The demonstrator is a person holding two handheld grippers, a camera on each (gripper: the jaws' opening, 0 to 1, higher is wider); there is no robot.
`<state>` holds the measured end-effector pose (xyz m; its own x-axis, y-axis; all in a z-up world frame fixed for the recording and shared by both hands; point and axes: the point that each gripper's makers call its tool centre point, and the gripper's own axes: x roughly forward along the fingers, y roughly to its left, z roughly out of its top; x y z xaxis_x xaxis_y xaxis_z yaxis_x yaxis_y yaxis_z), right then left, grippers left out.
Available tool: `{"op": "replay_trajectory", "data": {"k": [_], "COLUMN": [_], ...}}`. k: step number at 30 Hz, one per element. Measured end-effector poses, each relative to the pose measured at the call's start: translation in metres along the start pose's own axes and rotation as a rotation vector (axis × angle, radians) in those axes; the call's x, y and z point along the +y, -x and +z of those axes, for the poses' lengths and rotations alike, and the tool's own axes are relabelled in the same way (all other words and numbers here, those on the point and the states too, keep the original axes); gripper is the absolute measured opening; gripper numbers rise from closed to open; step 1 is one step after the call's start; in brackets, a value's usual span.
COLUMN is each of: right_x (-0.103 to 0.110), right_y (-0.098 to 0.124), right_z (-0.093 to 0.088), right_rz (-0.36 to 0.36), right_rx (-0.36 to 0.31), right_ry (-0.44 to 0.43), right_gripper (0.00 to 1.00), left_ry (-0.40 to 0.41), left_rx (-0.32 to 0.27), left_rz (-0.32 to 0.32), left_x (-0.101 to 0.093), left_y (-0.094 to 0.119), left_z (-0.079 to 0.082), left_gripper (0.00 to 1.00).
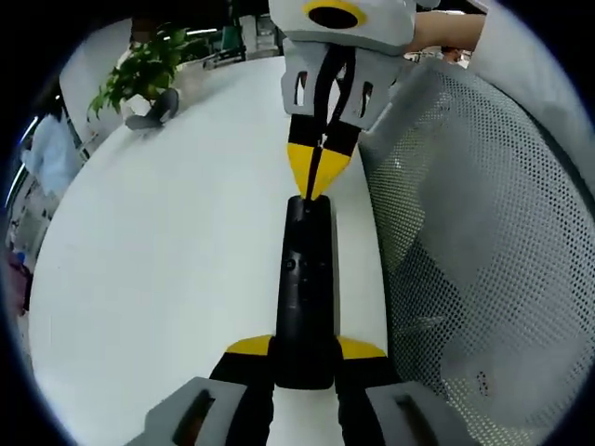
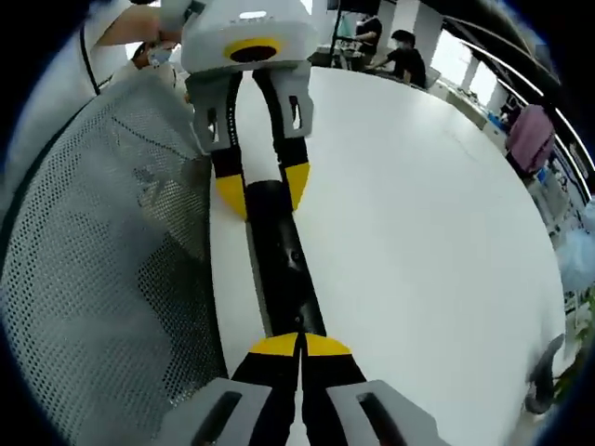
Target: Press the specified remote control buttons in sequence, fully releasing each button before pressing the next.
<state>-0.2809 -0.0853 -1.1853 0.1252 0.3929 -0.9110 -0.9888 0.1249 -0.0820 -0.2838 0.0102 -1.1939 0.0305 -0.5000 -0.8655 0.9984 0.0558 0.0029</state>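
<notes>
Remote [image 1: 305,297] | left gripper [image 1: 305,358] clamps its near end | right gripper [image 2: 299,348] closed, tips on far end | risk: off-centre press skids remote.

Left tongs [image 1: 305,358] spread wide, right tongs [image 2: 299,346] pinched together.

Long black bar-shaped remote control [image 1: 305,297]: lies flat on the round white table [image 1: 167,269], lengthwise between the two grippers. Left gripper [image 1: 305,358]: jaws either side of the remote's near end in the left gripper view. Right gripper [image 1: 319,178]: closed tips at the remote's far end. White mesh-backed chair [image 1: 483,251]: beside the table's right edge. Green potted plant [image 1: 139,79]: far left on the table.
</notes>
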Motion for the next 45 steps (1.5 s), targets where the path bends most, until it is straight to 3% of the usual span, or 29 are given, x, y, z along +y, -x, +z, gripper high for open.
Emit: {"op": "replay_trajectory", "data": {"k": [3, 5, 8, 11, 14, 17, 20, 29, 36, 40, 43, 45], "right_x": [-0.001, -0.001, -0.002, -0.003, -0.003, -0.005, -0.001, 0.0, 0.001, 0.0, 0.001, 0.001], "right_y": [-0.002, -0.002, -0.001, 0.001, 0.001, 0.0, -0.003, -0.008, -0.008, -0.009, -0.01, -0.009], "right_z": [0.001, 0.0, 0.001, 0.0, -0.002, 0.0, 0.003, 0.011, 0.012, 0.012, 0.012, 0.012], "right_rz": [0.018, 0.049, 0.04, 0.037, 0.044, 0.004, 0.011, 0.025, 0.025, 0.033, 0.032, 0.025], "right_rx": [0.022, 0.024, -0.042, -0.154, -0.176, -0.166, -0.144, -0.145, -0.06, -0.012, 0.015, 0.037], "right_ry": [0.008, -0.058, -0.117, -0.205, -0.228, -0.174, -0.134, -0.111, 0.004, -0.021, -0.017, 0.048], "right_gripper": [0.0, 0.0, 0.0, 0.0, 0.0, 0.0, 0.0, 0.0, 0.0, 0.0, 0.0, 0.0], "left_ry": [-0.004, -0.001, 0.0, -0.003, -0.007, -0.011, -0.011, -0.006, -0.002, -0.021, -0.021, -0.023], "left_rx": [-0.014, -0.024, -0.043, -0.052, -0.057, -0.055, -0.055, -0.043, -0.04, -0.073, -0.059, -0.041], "left_rz": [-0.001, -0.001, -0.002, -0.005, -0.008, -0.009, -0.009, -0.009, -0.018, -0.033, -0.036, -0.035], "left_x": [0.0, 0.0, 0.001, 0.0, 0.001, 0.0, 0.0, 0.0, 0.0, 0.0, 0.0, -0.001], "left_y": [0.0, 0.0, 0.0, -0.001, -0.001, -0.001, -0.001, -0.001, -0.001, 0.0, 0.0, -0.001], "left_z": [0.001, 0.001, 0.001, 0.001, 0.001, 0.001, 0.001, 0.001, 0.001, 0.0, 0.001, 0.002], "left_gripper": [0.24, 0.24, 0.24, 0.24, 0.24, 0.24, 0.24, 0.24, 0.24, 0.24, 0.24, 0.24]}}
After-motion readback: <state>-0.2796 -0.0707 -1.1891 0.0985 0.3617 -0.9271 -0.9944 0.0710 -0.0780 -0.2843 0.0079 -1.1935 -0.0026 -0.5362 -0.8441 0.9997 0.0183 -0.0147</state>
